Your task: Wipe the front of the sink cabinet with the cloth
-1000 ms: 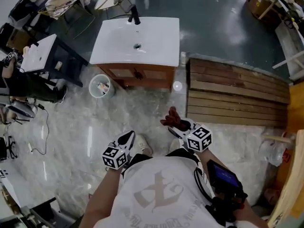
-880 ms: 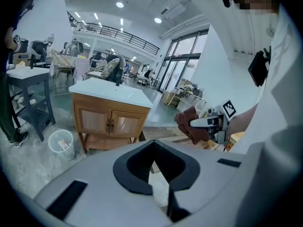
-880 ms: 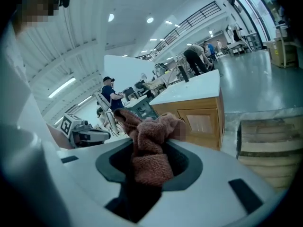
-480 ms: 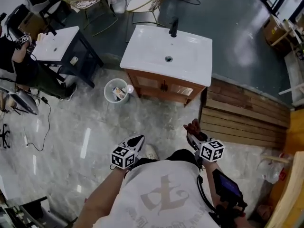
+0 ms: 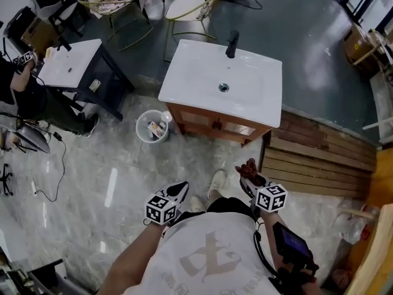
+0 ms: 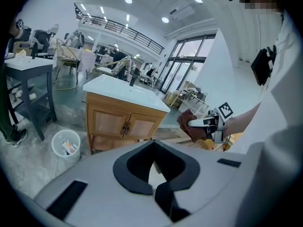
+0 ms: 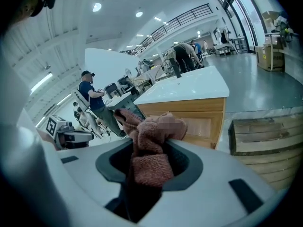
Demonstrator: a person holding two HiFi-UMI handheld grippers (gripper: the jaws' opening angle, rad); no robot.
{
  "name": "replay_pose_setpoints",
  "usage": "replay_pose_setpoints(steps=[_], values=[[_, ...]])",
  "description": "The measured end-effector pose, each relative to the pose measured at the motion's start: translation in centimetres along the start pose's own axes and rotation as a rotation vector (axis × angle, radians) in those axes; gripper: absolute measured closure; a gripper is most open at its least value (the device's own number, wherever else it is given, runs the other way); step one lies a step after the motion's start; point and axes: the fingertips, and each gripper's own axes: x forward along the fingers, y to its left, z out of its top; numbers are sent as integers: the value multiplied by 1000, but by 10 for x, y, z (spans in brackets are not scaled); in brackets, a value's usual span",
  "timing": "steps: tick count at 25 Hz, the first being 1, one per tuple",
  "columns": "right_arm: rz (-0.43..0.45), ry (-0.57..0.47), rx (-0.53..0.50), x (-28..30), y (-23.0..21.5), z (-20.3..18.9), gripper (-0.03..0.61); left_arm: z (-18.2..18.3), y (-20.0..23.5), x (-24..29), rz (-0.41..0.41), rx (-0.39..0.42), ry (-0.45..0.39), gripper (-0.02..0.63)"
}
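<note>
Right tongs (image 5: 250,178) pinch the bunched cloth (image 7: 150,150), well apart from the sink cabinet (image 5: 212,123) front. Left tongs (image 5: 178,190) pressed together, nothing between. Risk: the loose wad likely slips out when pushed on the doors, and the bin (image 5: 151,126) beside the cabinet could get knocked.

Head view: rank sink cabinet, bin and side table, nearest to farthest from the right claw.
1. Sink cabinet: straight ahead of the right claw, which grips the cloth.
2. Bin: on the floor, left of the cabinet.
3. Side table: far left, beyond the bin.
</note>
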Motion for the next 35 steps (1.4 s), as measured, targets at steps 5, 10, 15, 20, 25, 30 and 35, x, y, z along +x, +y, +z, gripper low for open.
replay_pose_setpoints(steps=[5,10,15,20,25,30,35], values=[[37,-11,68,33,-26,22,428,27,15,29,2,16,27,606],[48,15,85,51,-55,30,428,61,28,61,11,61,65,606],[22,33,108,63,-96,29,428,81,32,84,17,65,94,606],[-51,44,154,75,-124,22,428,80,42,95,15,73,163,606],[-130,30,195,89,-151,22,428,85,36,125,-54,91,215,606],[-202,8,224,110,-165,25,428,87,34,150,-160,142,280,606],[-277,5,242,121,-189,24,428,79,33,156,-226,175,342,606]])
